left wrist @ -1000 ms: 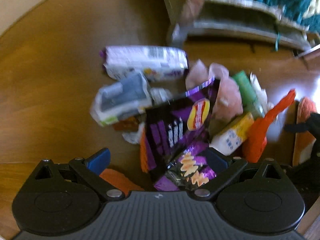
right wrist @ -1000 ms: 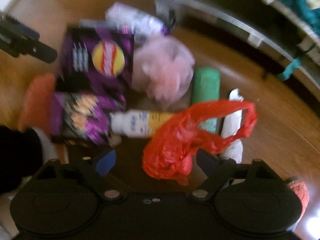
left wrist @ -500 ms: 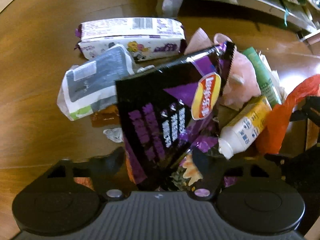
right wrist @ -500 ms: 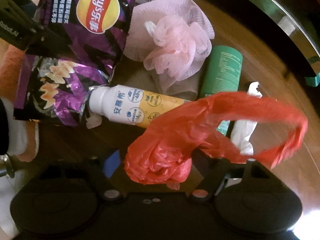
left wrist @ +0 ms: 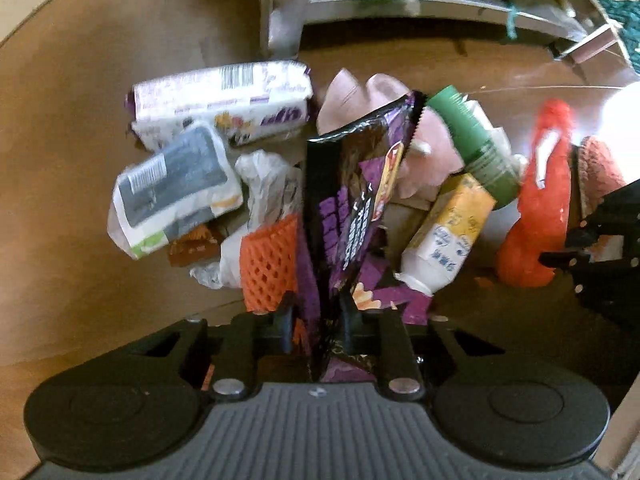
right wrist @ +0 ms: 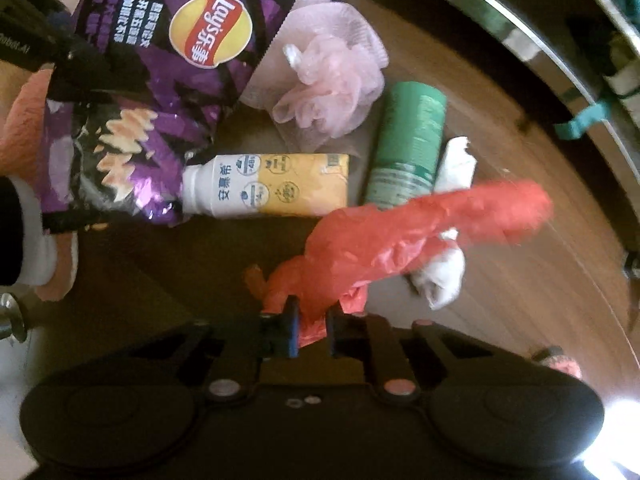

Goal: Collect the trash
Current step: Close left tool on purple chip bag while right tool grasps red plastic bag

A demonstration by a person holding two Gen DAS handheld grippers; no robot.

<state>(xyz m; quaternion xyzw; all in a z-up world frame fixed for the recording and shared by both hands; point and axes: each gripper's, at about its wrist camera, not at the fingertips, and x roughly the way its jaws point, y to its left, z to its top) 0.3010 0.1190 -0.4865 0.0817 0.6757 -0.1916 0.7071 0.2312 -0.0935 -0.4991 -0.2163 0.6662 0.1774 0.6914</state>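
Left wrist view: we see bare wooden floor (left wrist: 72, 128) open on the left, then litter packed close, a white wrapper (left wrist: 176, 192) and an orange foam net (left wrist: 268, 264). Our left gripper (left wrist: 316, 320) has just been closing and now pinches the purple chip bag (left wrist: 352, 200), which stands on edge. Right of it lie a yellow bottle (left wrist: 448, 236) and a green can (left wrist: 480, 148). In the right wrist view, our right gripper (right wrist: 310, 328) has also just closed, clamping the red plastic bag (right wrist: 400, 236); open floor lies beyond, up to a metal rail (right wrist: 520, 44).
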